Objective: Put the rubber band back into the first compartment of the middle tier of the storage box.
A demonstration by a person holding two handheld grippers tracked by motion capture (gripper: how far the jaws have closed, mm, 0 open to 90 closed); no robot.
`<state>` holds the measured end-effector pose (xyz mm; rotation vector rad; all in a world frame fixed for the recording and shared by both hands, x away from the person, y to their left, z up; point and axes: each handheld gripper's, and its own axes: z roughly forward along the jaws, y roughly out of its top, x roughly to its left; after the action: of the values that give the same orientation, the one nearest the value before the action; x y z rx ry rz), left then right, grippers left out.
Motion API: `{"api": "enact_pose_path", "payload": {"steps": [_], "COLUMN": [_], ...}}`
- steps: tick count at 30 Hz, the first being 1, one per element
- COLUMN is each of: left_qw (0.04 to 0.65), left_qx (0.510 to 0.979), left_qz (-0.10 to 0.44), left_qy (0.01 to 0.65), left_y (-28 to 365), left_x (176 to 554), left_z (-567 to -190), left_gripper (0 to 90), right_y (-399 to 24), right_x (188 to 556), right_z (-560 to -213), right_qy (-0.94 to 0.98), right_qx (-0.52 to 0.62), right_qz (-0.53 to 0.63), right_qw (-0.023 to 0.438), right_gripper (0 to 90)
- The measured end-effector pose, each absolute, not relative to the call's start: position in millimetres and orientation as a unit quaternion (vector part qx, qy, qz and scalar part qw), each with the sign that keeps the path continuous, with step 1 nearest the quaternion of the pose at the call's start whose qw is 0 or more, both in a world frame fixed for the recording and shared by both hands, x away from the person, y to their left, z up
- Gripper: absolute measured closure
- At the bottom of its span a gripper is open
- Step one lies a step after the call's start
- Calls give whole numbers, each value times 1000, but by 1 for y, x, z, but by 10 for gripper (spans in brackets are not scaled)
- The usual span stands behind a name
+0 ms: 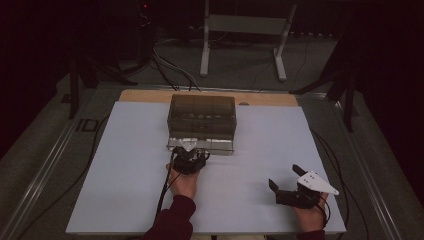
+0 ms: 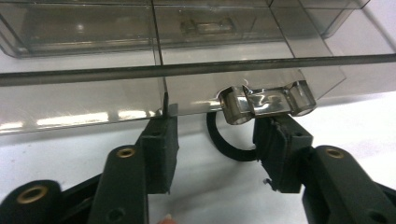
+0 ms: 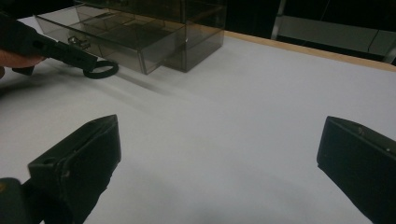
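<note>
In the high view, the left claw (image 1: 190, 159) sits at the front of the drawer (image 1: 200, 145) pulled out from the clear box (image 1: 202, 117) on the tabletop (image 1: 125, 165), while the right claw (image 1: 286, 182) rests well apart, spread wide and empty. In the left gripper view, the handle (image 2: 265, 101) lies just above the right jaw, jaws parted, gripping nothing, with a black ring (image 2: 224, 142) between them. The right gripper view shows its jaws wide apart over bare tabletop, drawer far off.
</note>
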<state>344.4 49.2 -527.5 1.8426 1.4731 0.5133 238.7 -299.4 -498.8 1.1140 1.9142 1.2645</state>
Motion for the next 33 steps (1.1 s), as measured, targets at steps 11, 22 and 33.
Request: {"api": "enact_pose_path", "payload": {"steps": [11,22,33], "left_qw": [315,325,344], "left_qx": [740,779,790], "left_qz": [228,194,168], "left_qy": [549,500,478], "left_y": [44,52,57], "left_x": [341,330,323], "left_z": [-525,-522,-516], "left_gripper": [731,891,892], "right_y": [-300,-300,-301], "right_x": [239,239,239], "right_z": [-499,-499,-499], "right_qy": [718,718,717], "right_qx": [418,419,420], "right_qz": [474,472,473], "right_qw": [292,293,293], "right_gripper": [1,1,1]}}
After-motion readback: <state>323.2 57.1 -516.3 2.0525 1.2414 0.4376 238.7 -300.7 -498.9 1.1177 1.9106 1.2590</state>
